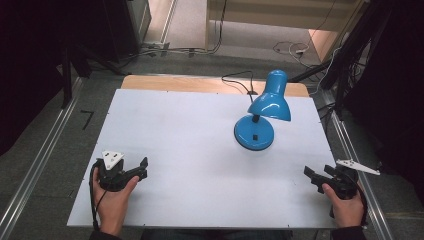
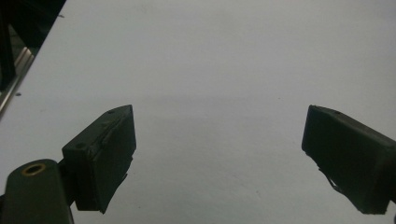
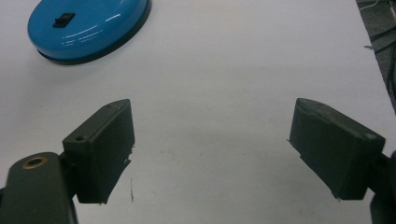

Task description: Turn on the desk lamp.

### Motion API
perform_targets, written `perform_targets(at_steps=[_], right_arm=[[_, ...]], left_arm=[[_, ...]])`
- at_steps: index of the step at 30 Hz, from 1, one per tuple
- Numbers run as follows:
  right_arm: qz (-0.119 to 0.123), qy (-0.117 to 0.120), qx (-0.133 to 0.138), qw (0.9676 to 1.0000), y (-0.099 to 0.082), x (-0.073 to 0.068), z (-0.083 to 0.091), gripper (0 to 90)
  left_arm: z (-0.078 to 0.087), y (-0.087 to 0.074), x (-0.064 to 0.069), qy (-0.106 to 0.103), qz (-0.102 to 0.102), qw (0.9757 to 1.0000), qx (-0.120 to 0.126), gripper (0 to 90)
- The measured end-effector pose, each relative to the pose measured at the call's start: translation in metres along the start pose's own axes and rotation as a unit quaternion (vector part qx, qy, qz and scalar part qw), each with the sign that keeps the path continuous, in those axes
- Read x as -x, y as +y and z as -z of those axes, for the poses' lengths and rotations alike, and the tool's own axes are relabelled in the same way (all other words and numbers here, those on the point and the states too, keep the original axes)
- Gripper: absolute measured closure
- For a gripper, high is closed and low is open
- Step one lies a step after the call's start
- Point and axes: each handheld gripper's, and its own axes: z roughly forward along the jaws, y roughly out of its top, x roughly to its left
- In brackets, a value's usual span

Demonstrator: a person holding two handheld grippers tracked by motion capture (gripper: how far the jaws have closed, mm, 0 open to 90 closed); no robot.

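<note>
A glossy blue desk lamp [image 1: 264,112] stands on the white tabletop [image 1: 190,135], right of centre, its shade tilted down over a round base [image 1: 254,133] with a black switch. In the high view my left gripper [image 1: 143,168] rests near the front left, held by a hand, open and holding nothing. My right gripper [image 1: 319,174] sits at the front right corner, also open. In the left gripper view the left gripper [image 2: 218,126] faces bare white board. In the right gripper view the right gripper [image 3: 212,116] is wide apart, with the lamp base [image 3: 88,23] farther ahead to its left.
The lamp's black cable [image 1: 239,80] runs off the back over a wooden strip [image 1: 170,82]. Metal rails [image 1: 45,155] flank the table on both sides. Dark stands and cables stand on the floor behind. The table's right edge [image 3: 369,56] lies close to the right gripper.
</note>
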Motion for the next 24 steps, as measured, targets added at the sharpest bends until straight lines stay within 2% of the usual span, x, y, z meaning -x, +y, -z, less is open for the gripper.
perform_targets(at_steps=[3,11,24], right_arm=[[-0.003,0.000,0.001,1.0000,0.000,0.000,0.001,12.7],[0.004,0.001,0.004,1.0000,0.001,-0.004,0.000,12.7],[0.014,0.006,0.002,0.9999,0.007,-0.014,-0.005,12.7]], left_arm=[[-0.001,-0.001,0.000,-0.004,0.008,0.9999,-0.005,10.6],[0.001,0.000,0.002,-0.009,0.007,0.9999,0.001,10.6],[0.000,0.000,0.000,-0.002,0.013,0.9999,-0.001,10.6]])
